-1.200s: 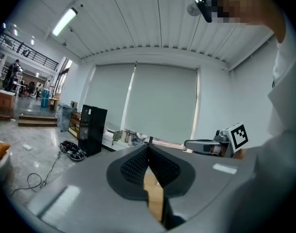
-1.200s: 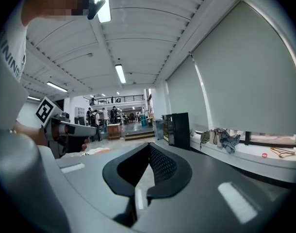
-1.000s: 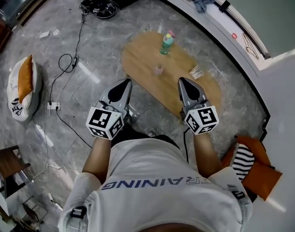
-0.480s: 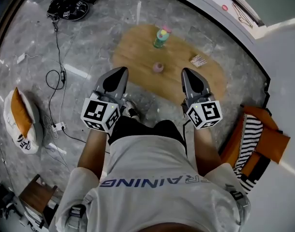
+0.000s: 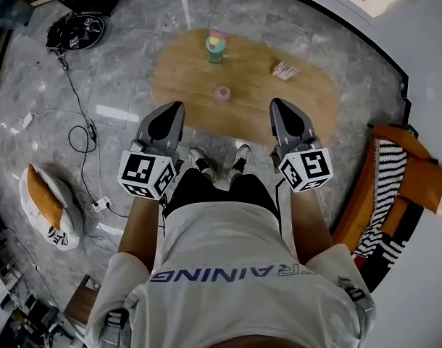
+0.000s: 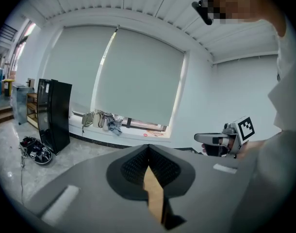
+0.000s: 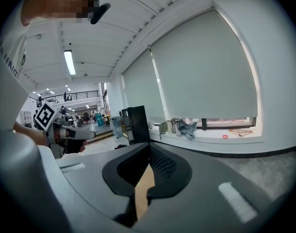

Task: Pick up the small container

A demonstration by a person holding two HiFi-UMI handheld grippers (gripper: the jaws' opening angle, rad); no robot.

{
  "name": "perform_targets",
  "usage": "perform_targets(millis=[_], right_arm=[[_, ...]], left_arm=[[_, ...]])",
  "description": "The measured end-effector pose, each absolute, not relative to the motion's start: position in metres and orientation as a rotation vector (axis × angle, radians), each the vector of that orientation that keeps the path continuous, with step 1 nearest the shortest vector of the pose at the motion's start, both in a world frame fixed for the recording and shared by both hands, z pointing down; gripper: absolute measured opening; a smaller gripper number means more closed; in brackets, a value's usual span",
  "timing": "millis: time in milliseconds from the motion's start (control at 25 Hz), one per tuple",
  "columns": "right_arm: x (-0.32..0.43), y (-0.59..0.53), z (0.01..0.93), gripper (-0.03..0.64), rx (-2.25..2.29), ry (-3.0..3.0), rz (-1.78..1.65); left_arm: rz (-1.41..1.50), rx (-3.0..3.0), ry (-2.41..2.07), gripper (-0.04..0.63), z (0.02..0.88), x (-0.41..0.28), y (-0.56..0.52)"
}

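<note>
While the person is standing at the six o'clock side of the oval wooden table, the small container, a squat, round, pale pink pot, is sitting near its middle; its contents are too small to tell. A green bottle with a pink cap is standing upright at its twelve o'clock. The left claw and right claw are hovering at its eight and four o'clock, both closed tight and holding nothing.
</note>
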State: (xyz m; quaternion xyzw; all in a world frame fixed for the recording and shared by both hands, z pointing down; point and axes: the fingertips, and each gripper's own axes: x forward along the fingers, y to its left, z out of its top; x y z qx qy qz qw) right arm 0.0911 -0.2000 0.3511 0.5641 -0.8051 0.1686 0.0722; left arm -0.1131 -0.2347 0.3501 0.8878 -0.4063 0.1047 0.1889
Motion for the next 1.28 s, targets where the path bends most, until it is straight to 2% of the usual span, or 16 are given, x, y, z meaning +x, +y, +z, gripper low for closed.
perform_targets(millis=[320,760,840,960,1160,1280], right_arm=[[0.149,-0.194,0.38,0.014,1.66,-2.473,0.584],[0.14,-0.194,0.388,0.014,1.677,-2.428,0.593],[0.131,-0.199,0.392,0.038,1.671,-2.425,0.599],[0.118,-0.202,0.392,0.213,1.635,-2.422,0.594],[0.103,-0.204,0.402,0.427,1.559,-2.38,0.603],[0.093,-0.201,0.411,0.512,1.491,-2.348,0.579]], left_arm=[[0.309,2.485,-1.231,0.003,0.343,-0.068,-0.222],[0.338,2.503,-1.176,0.003,0.36,-0.069,-0.234],[0.342,2.51,-1.169,0.003,0.363,-0.076,-0.237],[0.345,2.499,-1.151,0.003,0.368,-0.086,-0.235],[0.335,2.485,-1.118,0.003,0.371,-0.097,-0.236],[0.324,2.487,-1.119,0.003,0.371,-0.1,-0.238]])
